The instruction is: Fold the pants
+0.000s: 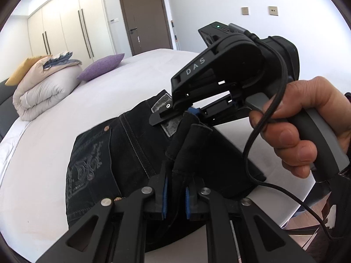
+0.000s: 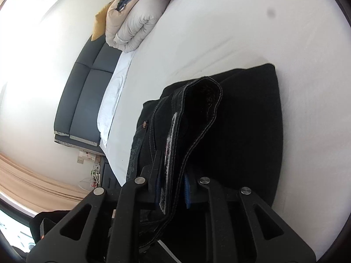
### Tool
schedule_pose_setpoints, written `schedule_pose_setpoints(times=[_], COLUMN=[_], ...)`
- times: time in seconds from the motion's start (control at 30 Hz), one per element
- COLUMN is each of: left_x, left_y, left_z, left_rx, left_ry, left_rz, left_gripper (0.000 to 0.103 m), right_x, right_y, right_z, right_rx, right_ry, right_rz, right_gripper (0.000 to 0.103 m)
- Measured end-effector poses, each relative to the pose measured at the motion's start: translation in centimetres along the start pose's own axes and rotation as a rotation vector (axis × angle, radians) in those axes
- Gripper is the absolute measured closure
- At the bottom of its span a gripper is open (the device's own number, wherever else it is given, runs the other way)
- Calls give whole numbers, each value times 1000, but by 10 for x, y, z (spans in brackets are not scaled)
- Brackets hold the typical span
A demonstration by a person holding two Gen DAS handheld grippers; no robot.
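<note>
A bedroom in a home. A wide bed [image 1: 136,81] with a white sheet fills the middle; a rolled duvet [image 1: 43,92] and a purple cushion [image 1: 101,66] lie at its far left. Behind stand pale built-in wardrobes [image 1: 65,28] and a brown door [image 1: 143,15]. A dark padded headboard [image 2: 85,92] backs the bed, sockets [image 1: 273,11] on the wall.

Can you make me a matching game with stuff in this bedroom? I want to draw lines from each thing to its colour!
Things:
1. pants
2. pillow
3. door
4. bed sheet

Colours:
a. white
b. brown
c. black
d. purple

Right pairs: 1-c, 2-d, 3-b, 4-a
</note>
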State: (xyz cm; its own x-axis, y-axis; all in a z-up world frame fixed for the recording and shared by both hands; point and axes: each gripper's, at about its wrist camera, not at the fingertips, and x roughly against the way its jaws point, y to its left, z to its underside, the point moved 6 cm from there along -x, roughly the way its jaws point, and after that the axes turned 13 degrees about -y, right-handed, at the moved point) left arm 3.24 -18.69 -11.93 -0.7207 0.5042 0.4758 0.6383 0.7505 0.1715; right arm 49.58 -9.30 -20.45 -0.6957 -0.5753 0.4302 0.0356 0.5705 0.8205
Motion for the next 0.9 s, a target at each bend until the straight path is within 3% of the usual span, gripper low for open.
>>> schedule_pose_setpoints(times=[0.3,0.57,0.67,0.77,0.83,0.9], left_x=[-19,-37,-37,-33,-18,-1], left_y=[-18,-27,-34,-31,-28,-18], left_z=[-4,-1,5,1,0,-7], left_rx=[-31,-68,-88,-47,7,78], left_ry=[31,53,48,42,35,9], left_rz=[49,61,53,71,99,144], left_gripper=[92,90,84,60,37,21], right_x=[48,47,44,46,55,72], right_y=[-45,-65,-74,-72,-72,-75], right_z=[4,1,9,11,12,9], right_rx=[-76,-78,-73,-58,-48,-48], right_ry=[-46,-70,-72,-56,-46,-65], right_rz=[3,23,20,42,56,80], right_gripper=[88,88,88,86,83,81])
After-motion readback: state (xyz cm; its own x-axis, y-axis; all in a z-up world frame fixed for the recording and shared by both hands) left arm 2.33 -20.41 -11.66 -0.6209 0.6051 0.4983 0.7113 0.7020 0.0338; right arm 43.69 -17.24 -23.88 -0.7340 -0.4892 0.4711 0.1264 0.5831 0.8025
